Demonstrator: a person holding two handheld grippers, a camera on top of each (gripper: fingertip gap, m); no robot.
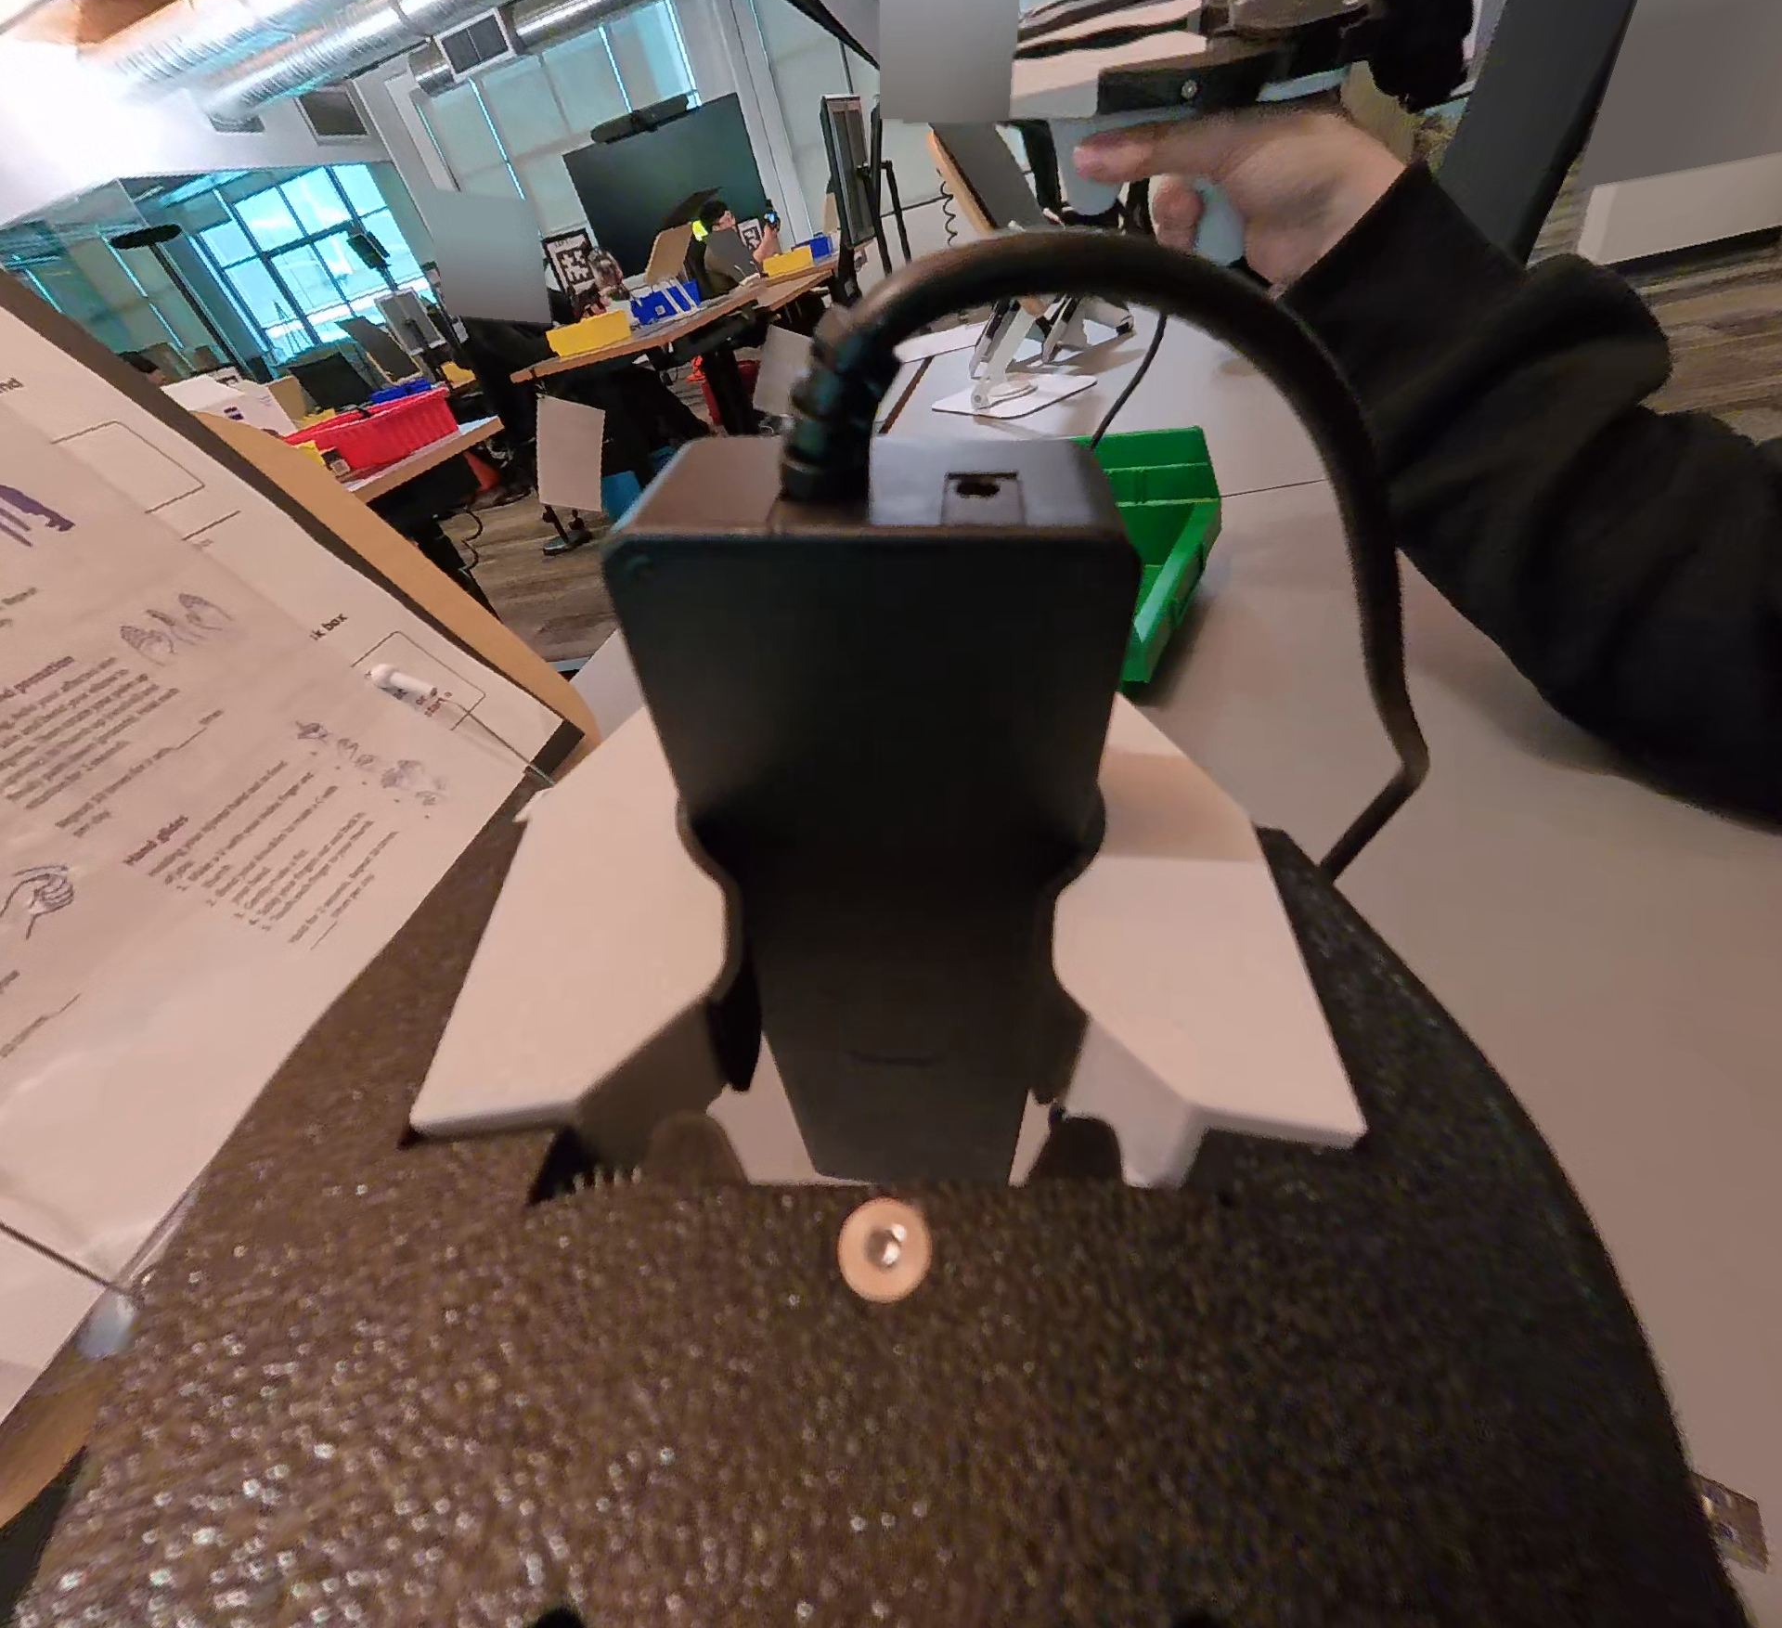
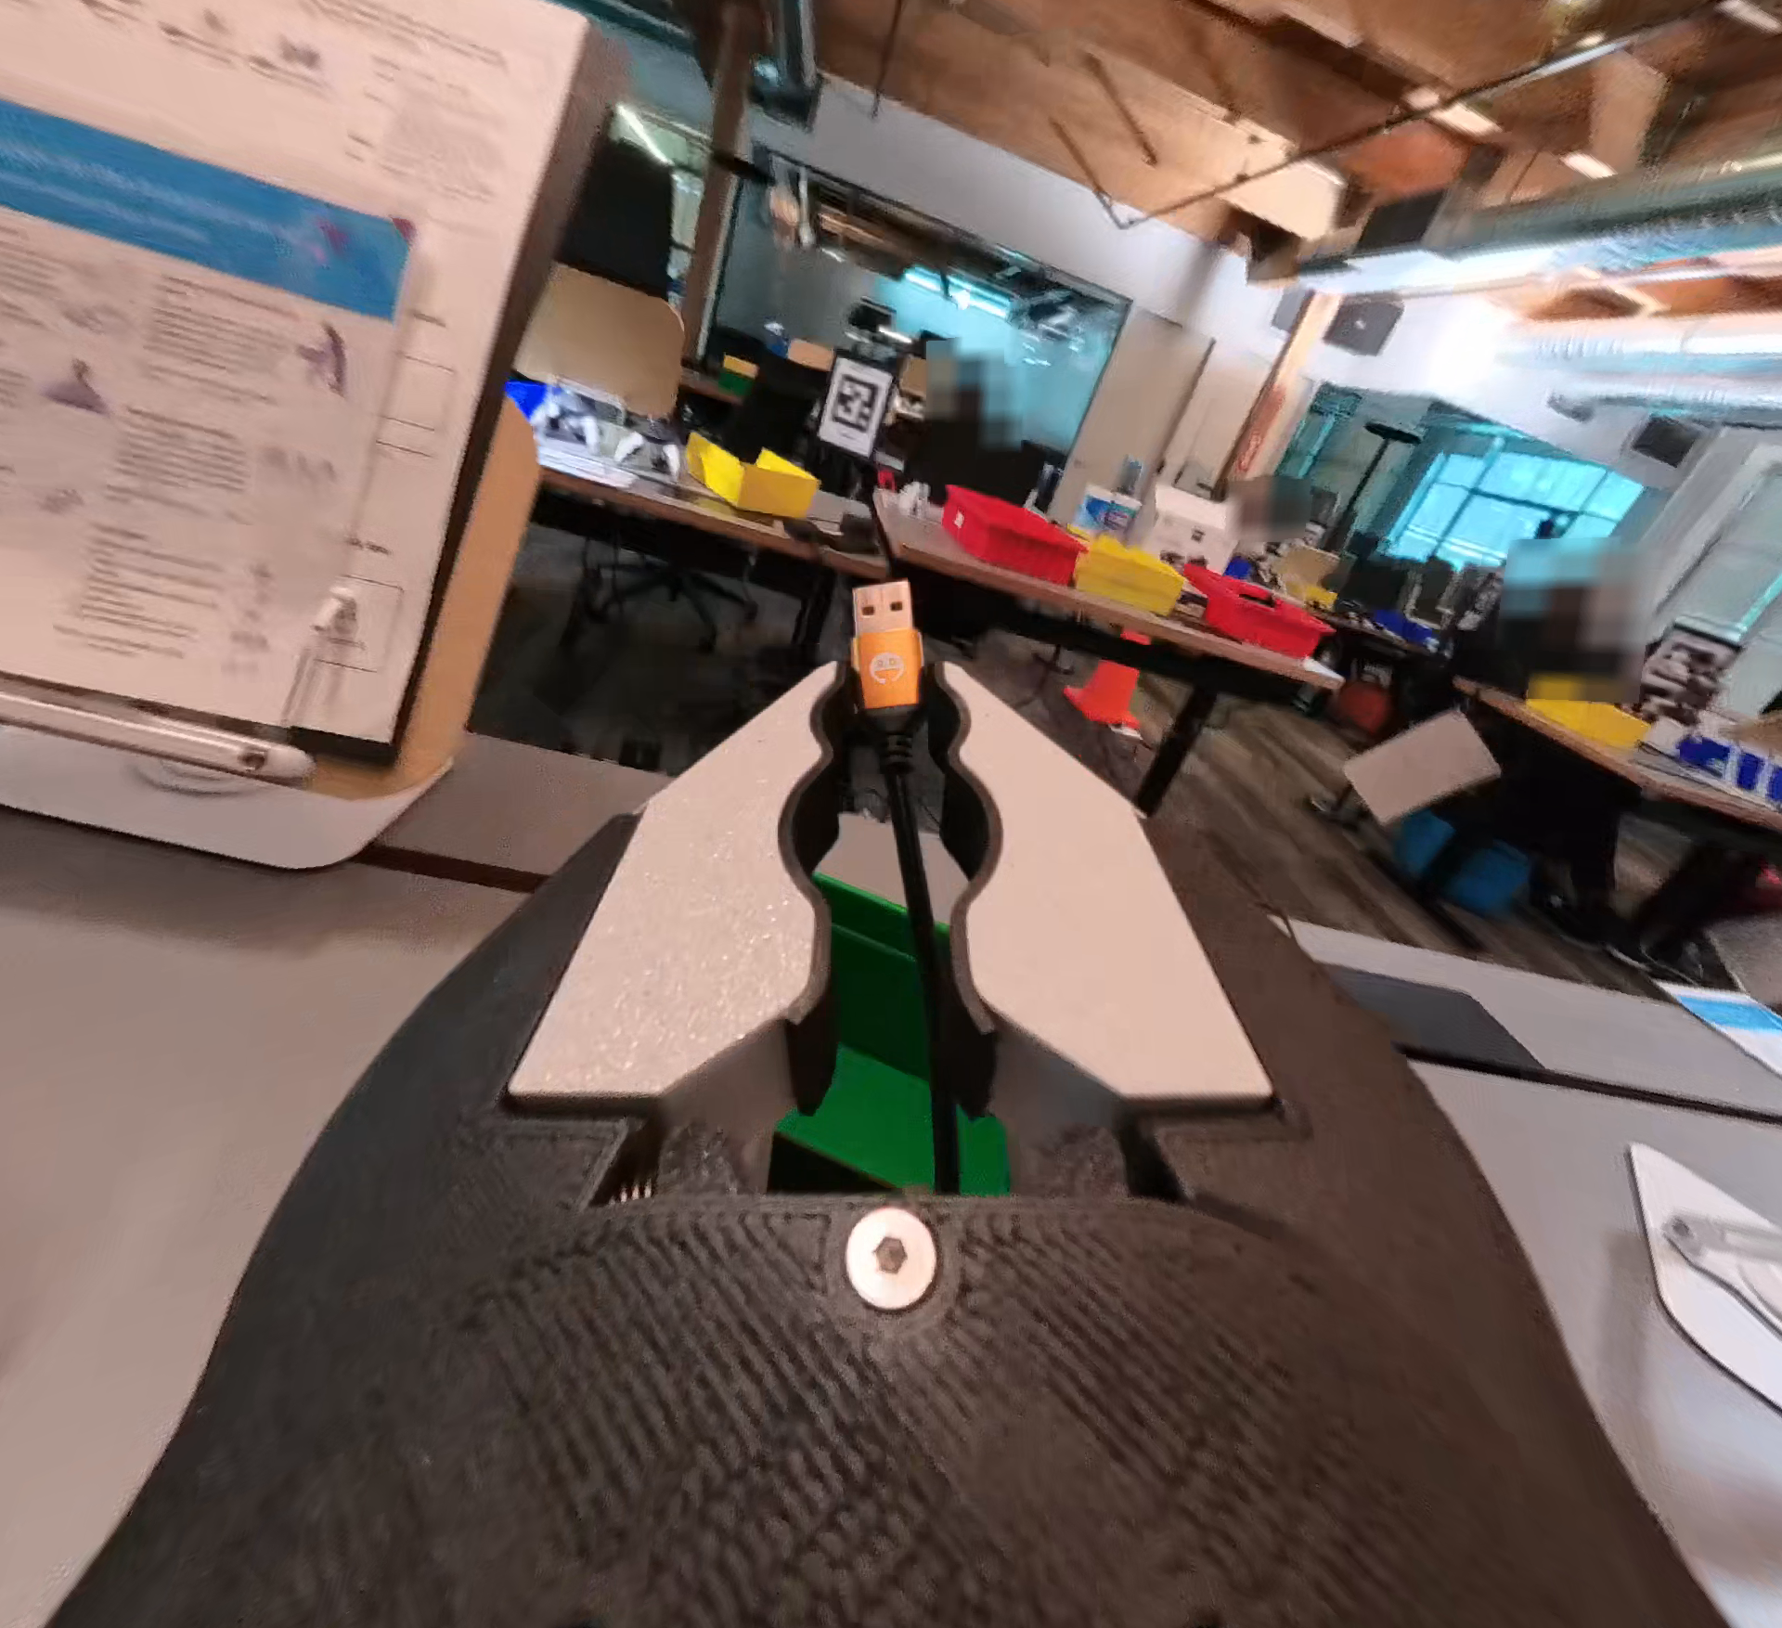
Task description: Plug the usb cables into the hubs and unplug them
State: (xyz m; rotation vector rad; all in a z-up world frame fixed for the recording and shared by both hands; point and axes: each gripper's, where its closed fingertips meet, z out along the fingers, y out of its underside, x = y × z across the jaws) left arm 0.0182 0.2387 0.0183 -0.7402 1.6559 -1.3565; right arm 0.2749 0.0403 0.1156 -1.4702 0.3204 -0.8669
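USB hub and cable, each held in a tool above the grey table (image 1: 1504, 907).

Left tool (image 1: 873, 810) clamped the black hub (image 1: 868, 675), raised upright, its thick lead (image 1: 1254, 347) arching rightward. Right tool (image 2: 892, 695) pinched the orange-bodied USB cable (image 2: 889, 661) at its tips, metal plug pointing outward; green bin (image 2: 868, 1090) lay below that tool.

Grey-fingered tool (image 2: 887, 704), black textured body, silver hex screw (image 2: 889, 1258), black sleeve (image 1: 1562, 502)

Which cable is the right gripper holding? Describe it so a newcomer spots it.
Start at the right gripper, lifted above the green bin. Pinched at its fingertips is the USB plug: orange shell, bare metal tip pointing away, thin black cord trailing back.
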